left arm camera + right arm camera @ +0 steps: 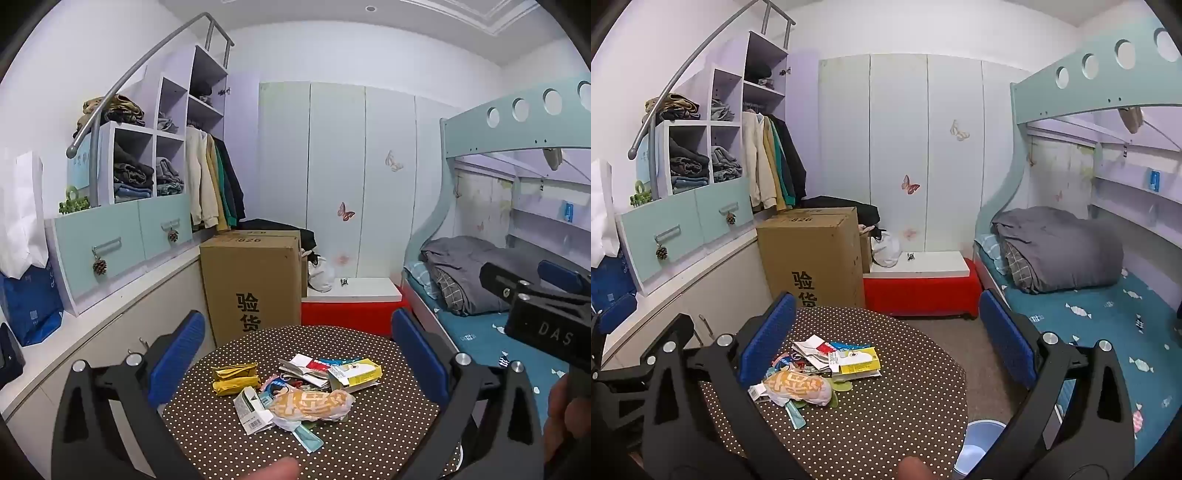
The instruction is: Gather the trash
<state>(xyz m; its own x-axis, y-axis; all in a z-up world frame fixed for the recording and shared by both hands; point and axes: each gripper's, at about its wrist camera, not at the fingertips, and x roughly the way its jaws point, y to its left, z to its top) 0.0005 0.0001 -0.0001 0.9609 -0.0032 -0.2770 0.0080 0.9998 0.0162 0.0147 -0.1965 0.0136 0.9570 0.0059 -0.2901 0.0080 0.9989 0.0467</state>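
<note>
A pile of trash lies on a round brown polka-dot table: an orange-printed plastic bag, a yellow-and-white carton, yellow wrappers, a barcode packet and paper scraps. My left gripper is open and empty, held above and short of the pile. My right gripper is open and empty, above the table to the right of the pile. It also shows at the right edge of the left wrist view.
A light blue bin stands on the floor by the table's right edge. A cardboard box and a red bench stand behind the table. A bunk bed is on the right, cabinets and shelves on the left.
</note>
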